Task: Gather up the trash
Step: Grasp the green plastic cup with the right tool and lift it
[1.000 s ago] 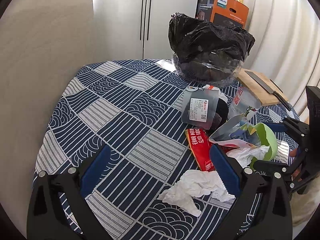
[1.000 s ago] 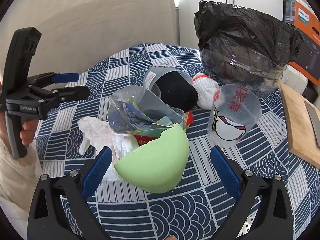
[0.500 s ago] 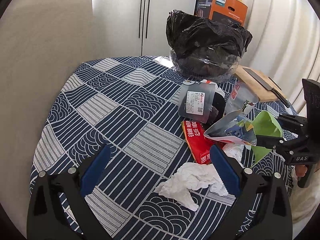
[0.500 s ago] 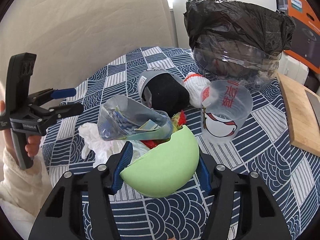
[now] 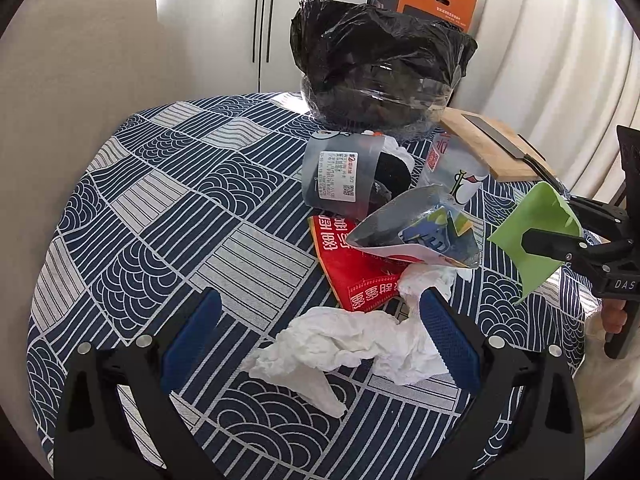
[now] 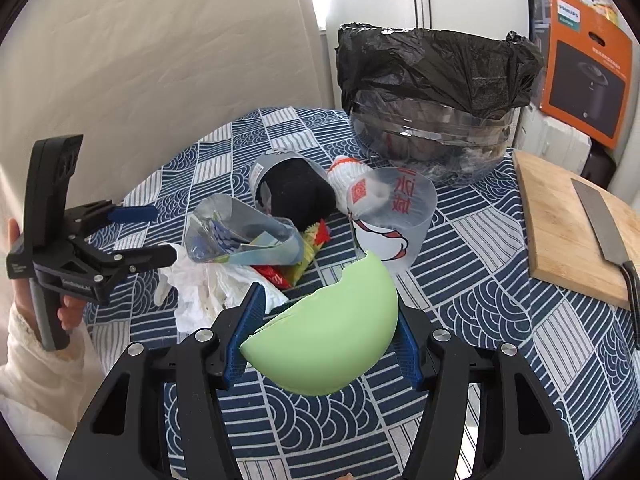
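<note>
My right gripper [image 6: 326, 332] is shut on a broken green bowl piece [image 6: 332, 344] and holds it lifted above the table; it also shows in the left wrist view [image 5: 532, 236]. My left gripper [image 5: 316, 340] is open and empty, low over a crumpled white tissue [image 5: 352, 348]. Trash lies in a pile: a red wrapper [image 5: 352, 272], a clear bag of scraps [image 5: 420, 232], a grey pouch [image 5: 340, 176] and a clear printed plastic cup [image 6: 394, 216]. The clear bin with a black bag [image 6: 436, 92] stands at the back.
A wooden cutting board [image 6: 568, 224] with a cleaver [image 6: 604, 224] lies at the right. An orange box [image 6: 588, 64] stands behind the bin. The table has a blue patterned cloth [image 5: 160, 216]. A white mesh-wrapped item [image 6: 348, 172] lies by the cup.
My right gripper has closed on the green bowl piece and lifted it off the pile. My left gripper has stayed open and drawn a little closer to the tissue.
</note>
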The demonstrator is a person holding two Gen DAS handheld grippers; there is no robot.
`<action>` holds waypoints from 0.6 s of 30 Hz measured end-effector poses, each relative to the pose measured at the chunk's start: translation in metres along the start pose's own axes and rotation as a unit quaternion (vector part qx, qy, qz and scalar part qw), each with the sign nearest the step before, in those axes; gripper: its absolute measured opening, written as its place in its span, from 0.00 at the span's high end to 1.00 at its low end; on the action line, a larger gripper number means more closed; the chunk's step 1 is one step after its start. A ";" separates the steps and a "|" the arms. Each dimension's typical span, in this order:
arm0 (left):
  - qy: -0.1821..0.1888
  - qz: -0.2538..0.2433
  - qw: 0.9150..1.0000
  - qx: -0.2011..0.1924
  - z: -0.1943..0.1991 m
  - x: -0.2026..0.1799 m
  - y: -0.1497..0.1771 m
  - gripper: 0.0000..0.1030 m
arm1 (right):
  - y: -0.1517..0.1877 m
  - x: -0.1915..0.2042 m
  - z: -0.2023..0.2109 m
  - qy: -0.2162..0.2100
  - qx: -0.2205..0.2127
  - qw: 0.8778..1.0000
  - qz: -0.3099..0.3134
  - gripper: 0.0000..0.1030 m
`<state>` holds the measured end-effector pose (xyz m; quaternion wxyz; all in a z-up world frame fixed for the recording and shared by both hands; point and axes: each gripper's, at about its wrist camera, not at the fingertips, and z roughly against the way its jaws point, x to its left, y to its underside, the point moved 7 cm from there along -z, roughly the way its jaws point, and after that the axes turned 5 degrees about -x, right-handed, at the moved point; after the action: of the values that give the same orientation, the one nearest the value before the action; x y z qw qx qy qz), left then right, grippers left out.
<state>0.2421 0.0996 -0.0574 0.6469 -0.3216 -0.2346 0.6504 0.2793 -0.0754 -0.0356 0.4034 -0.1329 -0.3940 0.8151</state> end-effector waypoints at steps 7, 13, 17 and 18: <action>0.009 -0.014 1.000 0.013 -0.011 -0.020 0.007 0.06 | 0.009 -0.011 0.011 0.015 0.003 1.000 0.008 0.46; 0.014 -0.019 0.999 0.027 -0.023 -0.032 0.011 0.06 | 0.015 -0.019 0.019 0.020 0.002 1.000 0.012 0.46; -0.001 -0.029 0.999 0.033 -0.029 -0.037 0.013 0.06 | 0.016 -0.023 0.021 0.021 0.001 1.000 0.013 0.46; -0.005 -0.034 0.999 0.033 -0.030 -0.038 0.014 0.06 | 0.017 -0.025 0.020 0.021 0.002 1.000 0.013 0.46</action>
<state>0.2527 0.0579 -0.0832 0.6778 -0.2887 -0.2275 0.6368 0.2746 -0.1113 -0.0375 0.4015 -0.1541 -0.3825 0.8178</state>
